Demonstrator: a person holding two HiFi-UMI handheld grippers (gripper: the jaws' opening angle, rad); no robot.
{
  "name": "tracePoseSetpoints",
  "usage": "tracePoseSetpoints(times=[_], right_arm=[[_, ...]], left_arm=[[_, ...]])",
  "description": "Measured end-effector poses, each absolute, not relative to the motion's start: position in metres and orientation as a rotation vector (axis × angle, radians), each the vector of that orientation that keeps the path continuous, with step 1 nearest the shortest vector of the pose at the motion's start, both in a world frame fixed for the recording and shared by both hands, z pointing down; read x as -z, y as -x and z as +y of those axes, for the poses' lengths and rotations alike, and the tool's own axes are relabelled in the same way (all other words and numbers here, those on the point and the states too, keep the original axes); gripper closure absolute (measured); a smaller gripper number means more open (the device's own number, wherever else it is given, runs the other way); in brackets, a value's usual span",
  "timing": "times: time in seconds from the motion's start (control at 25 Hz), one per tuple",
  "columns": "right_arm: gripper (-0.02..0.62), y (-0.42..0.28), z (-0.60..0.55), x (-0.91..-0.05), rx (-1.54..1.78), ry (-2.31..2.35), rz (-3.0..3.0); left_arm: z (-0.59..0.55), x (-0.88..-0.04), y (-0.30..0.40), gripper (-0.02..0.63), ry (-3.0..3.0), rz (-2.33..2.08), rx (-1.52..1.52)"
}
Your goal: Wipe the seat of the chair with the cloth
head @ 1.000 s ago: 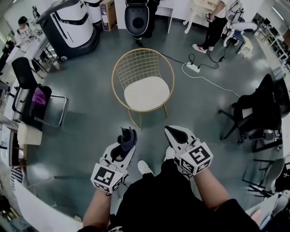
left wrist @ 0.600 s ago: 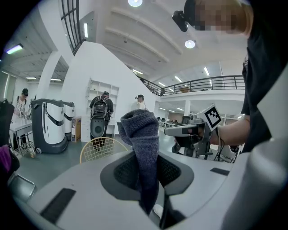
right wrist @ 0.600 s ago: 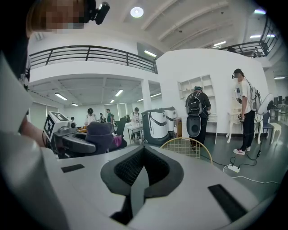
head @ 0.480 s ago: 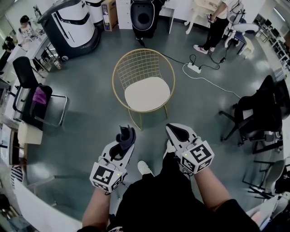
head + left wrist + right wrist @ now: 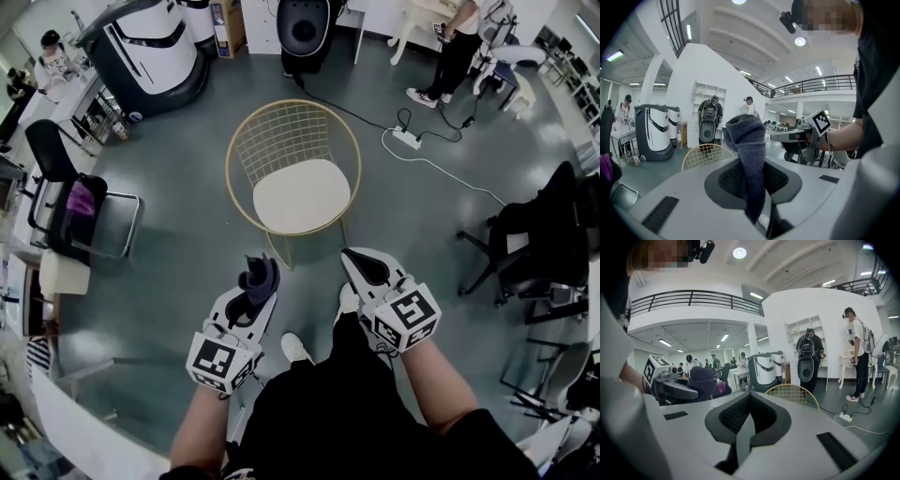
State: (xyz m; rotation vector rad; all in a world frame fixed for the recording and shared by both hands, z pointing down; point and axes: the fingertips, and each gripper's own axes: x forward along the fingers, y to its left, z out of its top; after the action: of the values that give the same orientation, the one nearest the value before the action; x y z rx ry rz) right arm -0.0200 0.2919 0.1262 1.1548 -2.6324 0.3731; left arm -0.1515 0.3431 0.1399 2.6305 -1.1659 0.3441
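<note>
item 1, cloth: dark grey and bunched, pinched between the jaws of the left gripper. a folded wad stands up past the tips and a tail hangs below. it is probably gripped this way so that a soft pad meets the seat first.

item 2, right gripper: jaws together with nothing between them (a spare for now, perhaps to steady the chair). it is held beside the left gripper, close in front of the body, and both point forward.

item 3, chair: round gold wire frame with a bare cream seat. its front edge is nearest the person, so the seat is open to a straight reach.

relation: the cloth and the seat are well apart. the seat lies ahead of both tips, roughly between their two lines, with bare floor between. wiping has not yet begun, and the next move likely calls for reaching forward and down to lay the wad flat on the seat.
</note>
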Motion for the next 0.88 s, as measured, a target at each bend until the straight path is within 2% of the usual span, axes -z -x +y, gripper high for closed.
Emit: tracePoseSetpoints(times=[0.88], right_arm=[[0.583,-0.081,0.123,-0.17,-0.483,-0.969,-2.648]], left_arm=[[0.182,-0.165,0.037,0.511,-2.482,-1.264,-0.421]])
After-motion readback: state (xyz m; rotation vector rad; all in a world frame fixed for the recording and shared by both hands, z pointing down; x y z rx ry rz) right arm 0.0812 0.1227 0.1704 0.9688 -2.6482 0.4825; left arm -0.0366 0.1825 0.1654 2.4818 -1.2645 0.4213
